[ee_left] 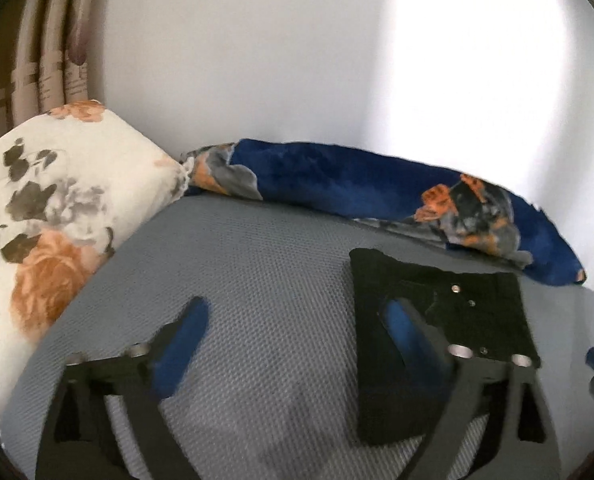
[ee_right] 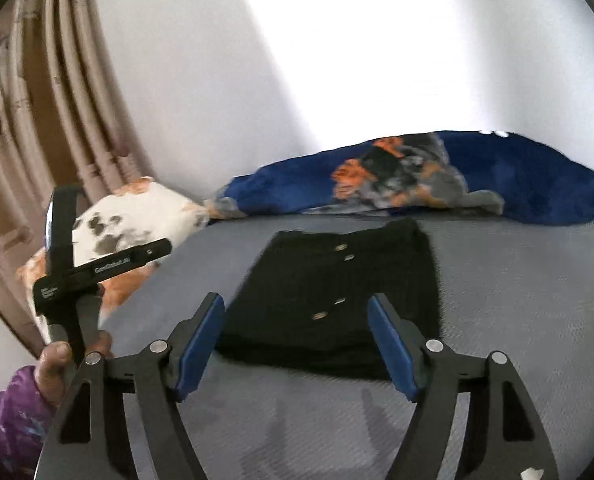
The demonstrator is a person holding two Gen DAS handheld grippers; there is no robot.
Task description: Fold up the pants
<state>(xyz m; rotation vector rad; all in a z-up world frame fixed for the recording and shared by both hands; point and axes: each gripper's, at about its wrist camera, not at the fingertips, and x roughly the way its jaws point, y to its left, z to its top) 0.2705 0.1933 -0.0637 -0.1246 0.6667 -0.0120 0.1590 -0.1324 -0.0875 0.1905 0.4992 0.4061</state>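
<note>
I hold both grippers empty above the grey bed (ee_right: 517, 280), jaws spread wide on the left gripper (ee_left: 293, 336) and the right gripper (ee_right: 297, 340), probably so the pants (ee_right: 337, 304) lie undisturbed. They sit flat in the middle of the bed, near me, well short of the blue blanket (ee_right: 517, 176) along the far wall and right of the flowered pillow (ee_left: 57, 208). They look like a compact black rectangle, metal buttons showing, edges fairly square; I judge the folding nearly done.

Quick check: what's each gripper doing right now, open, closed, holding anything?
Left gripper: jaws open, holding nothing.
Right gripper: jaws open, holding nothing; folded black pants lie on the bed ahead.
</note>
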